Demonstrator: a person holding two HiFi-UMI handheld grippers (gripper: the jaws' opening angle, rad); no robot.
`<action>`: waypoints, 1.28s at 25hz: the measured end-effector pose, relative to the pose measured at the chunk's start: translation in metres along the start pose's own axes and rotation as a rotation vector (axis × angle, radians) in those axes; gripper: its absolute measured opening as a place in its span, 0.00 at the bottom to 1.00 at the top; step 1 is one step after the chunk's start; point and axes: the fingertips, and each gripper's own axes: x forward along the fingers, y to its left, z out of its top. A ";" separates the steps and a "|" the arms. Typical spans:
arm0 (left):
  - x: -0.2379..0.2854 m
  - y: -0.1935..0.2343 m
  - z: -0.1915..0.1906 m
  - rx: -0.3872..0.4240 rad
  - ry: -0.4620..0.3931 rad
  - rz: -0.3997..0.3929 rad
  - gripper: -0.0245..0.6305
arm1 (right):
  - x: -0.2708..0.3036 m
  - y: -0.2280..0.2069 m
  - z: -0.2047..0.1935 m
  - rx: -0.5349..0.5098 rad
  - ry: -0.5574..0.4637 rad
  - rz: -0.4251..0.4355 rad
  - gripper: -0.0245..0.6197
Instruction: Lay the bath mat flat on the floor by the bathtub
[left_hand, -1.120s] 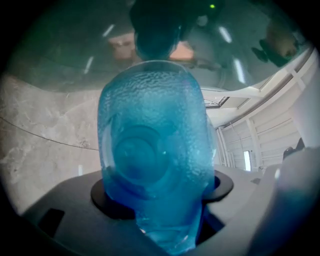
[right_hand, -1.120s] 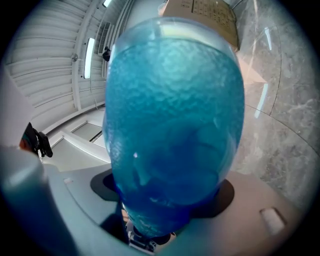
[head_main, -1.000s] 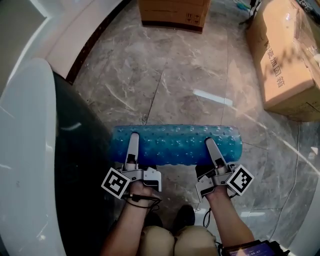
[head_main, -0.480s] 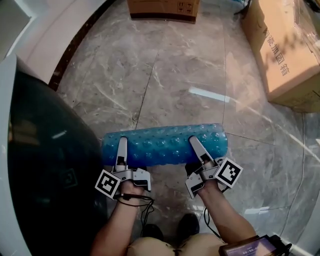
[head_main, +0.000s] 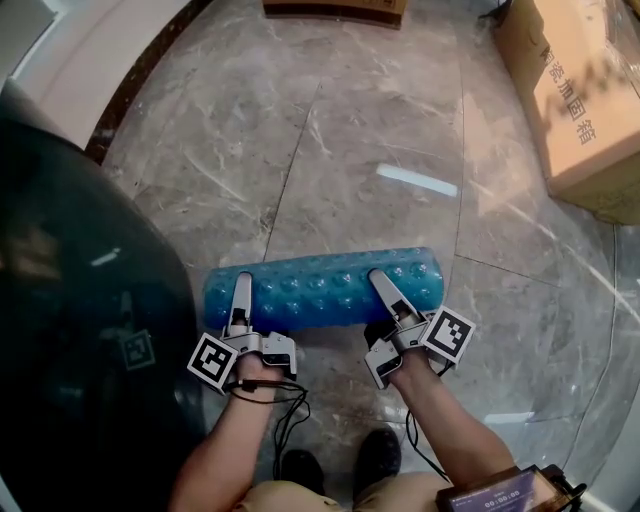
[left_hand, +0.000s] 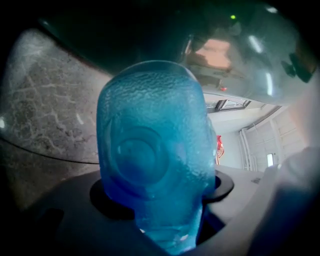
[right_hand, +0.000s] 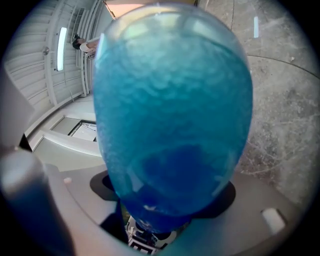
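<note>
While the left gripper (head_main: 241, 286) pinches its left part and the right gripper (head_main: 380, 283) its right part, the rolled blue bath mat (head_main: 325, 290) hangs level over the grey stone floor (head_main: 370, 130), just right of the dark bathtub (head_main: 70, 300).

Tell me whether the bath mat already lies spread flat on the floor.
No, the blue bath mat is a tight roll, gripped near its ends by the left tongs and the right tongs.
</note>
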 end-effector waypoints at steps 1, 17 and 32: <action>0.000 0.006 0.000 -0.004 0.000 0.012 0.59 | 0.001 -0.004 -0.001 0.001 0.003 -0.008 0.62; 0.004 0.039 0.009 0.030 0.032 0.081 0.59 | 0.007 -0.046 -0.032 0.114 0.196 -0.113 0.83; -0.064 0.029 -0.052 0.287 0.529 0.215 0.74 | -0.043 -0.014 -0.102 -0.083 0.543 -0.177 0.62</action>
